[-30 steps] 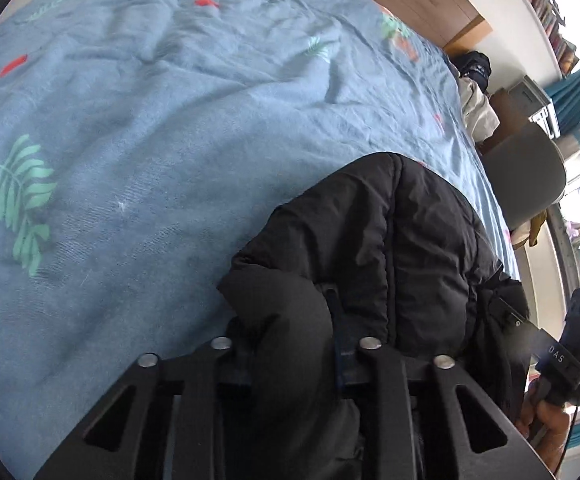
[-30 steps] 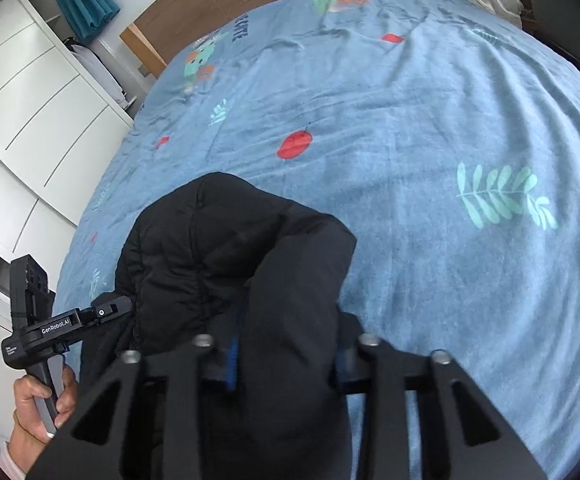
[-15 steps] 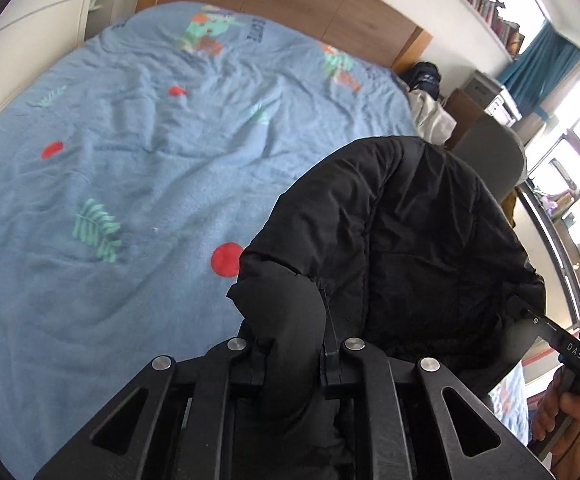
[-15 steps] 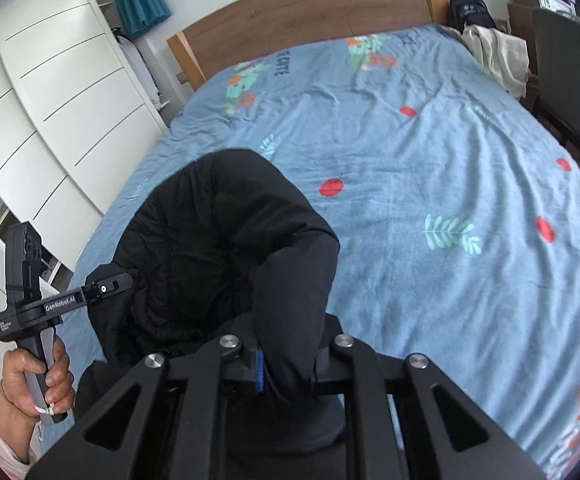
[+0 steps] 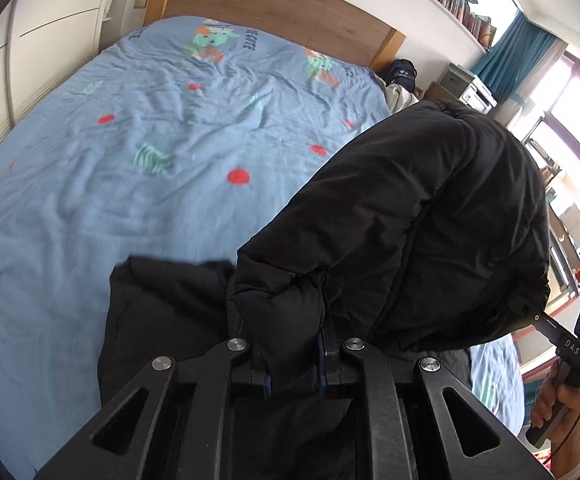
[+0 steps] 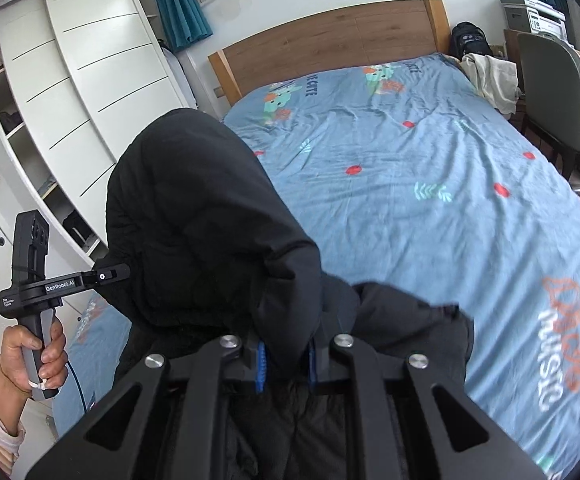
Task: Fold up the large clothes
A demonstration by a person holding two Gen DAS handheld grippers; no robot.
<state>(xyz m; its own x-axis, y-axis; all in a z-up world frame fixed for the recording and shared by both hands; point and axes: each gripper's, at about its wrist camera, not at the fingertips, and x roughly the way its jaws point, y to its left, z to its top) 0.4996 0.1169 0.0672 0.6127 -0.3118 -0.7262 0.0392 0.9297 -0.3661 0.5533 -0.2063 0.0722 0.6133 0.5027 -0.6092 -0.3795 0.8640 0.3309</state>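
A black puffer jacket [image 5: 429,220] hangs in the air over the near end of the bed, stretched between both grippers. My left gripper [image 5: 293,364] is shut on a bunched fold of its edge. My right gripper [image 6: 284,356] is likewise shut on the other side of the jacket [image 6: 194,216]. Loose black cloth droops below each grip. Each view also shows the other gripper's nose buried in the jacket, with a hand on its handle. The fingertips are hidden by the fabric.
A blue patterned bedspread [image 6: 429,168] covers the bed [image 5: 130,152], with a wooden headboard [image 6: 329,40] at the far end. White wardrobe doors [image 6: 90,80] stand along one side. A grey chair [image 6: 549,92], a pile of light clothes [image 6: 489,76] and a black bag [image 6: 467,38] lie on the other side.
Both grippers have risen and pulled back toward the foot of the bed, lifting the jacket off the bedspread. Much more of the bed and headboard shows now.
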